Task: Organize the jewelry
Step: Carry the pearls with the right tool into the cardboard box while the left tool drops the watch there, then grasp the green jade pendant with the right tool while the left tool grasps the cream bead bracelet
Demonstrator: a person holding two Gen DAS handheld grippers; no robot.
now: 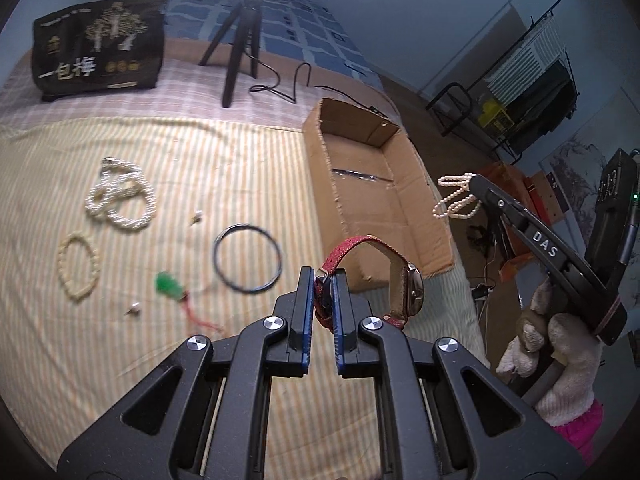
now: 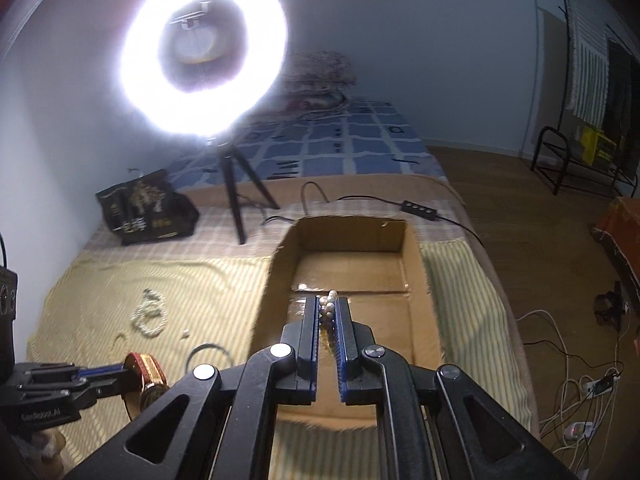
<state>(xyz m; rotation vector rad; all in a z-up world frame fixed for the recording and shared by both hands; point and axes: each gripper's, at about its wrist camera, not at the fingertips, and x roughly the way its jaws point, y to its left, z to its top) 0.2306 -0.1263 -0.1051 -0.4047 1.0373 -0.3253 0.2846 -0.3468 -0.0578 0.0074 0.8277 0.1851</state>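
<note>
1. Jewelry is split three ways right now: a red-strapped watch (image 1: 374,276) is pinched by its strap in the left gripper (image 1: 323,300), a pearl string (image 1: 456,196) is clamped in the right gripper (image 2: 328,312), and the rest lies loose on the striped cloth (image 1: 200,152).
2. Both tools are closed narrow on their loads; neither has let go.
3. The box (image 2: 416,280) looks like the place everything goes. The right gripper hangs over its open top, so the step in hand, as I read it, is dropping the pearls in.
4. To do it well: lower the tips inside the walls before opening, so the string does not catch the near rim or slide out onto the cloth. Open fully, since beads can snag on the ribbed pads.
5. The watch hangs just beside the box's near left corner; bring it over the rim afterward and not together, so the two tools don't crowd.
6. The left view alone shows the pearls dangling in loops below the right tips, plus the black ring (image 1: 247,258), beaded bracelet (image 1: 78,266), green pendant (image 1: 170,286) and pearl heap (image 1: 120,196) waiting.
7. The right view alone shows the box floor straight on, seemingly bare apart from tape, though the gripper hides part of it, and only a few beads showing between the pads.
</note>
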